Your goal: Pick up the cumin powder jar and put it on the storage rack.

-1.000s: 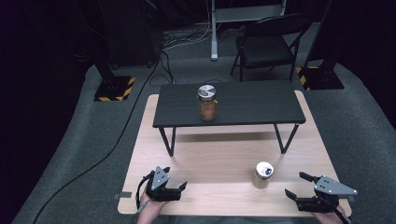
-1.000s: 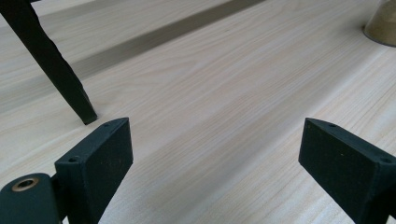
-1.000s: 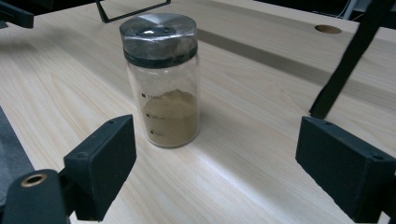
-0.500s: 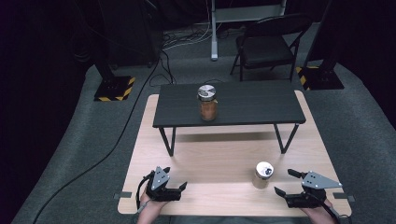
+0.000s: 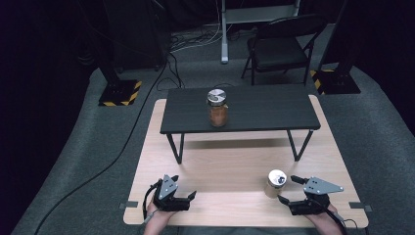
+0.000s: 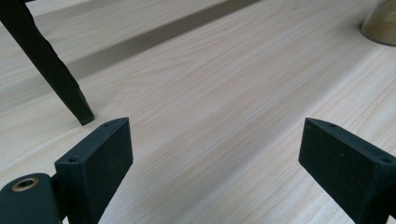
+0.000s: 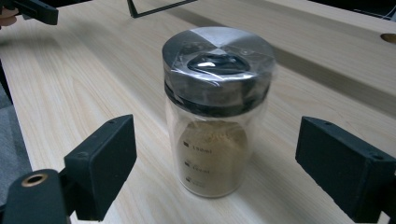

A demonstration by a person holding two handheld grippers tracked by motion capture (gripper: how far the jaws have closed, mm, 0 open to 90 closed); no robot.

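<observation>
Now closer to the jar (image 7: 217, 112) than a second ago: right gripper (image 5: 288, 190), held low and level over the table (image 5: 225, 171), jaws apart, flanking without touching. Printed scale marks unreadable. Left gripper (image 5: 183, 188) unmoved, jaws apart.

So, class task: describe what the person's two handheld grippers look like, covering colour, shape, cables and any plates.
Both the left gripper and the right gripper are matte black with two blocky, wedge-shaped jaws, each showing small screw holes. Each carries a grey three-cornered plate on top. A brass-coloured ring sits near each left jaw's base in the gripper views. A dark cable loops from the left gripper; another trails from the right.
</observation>
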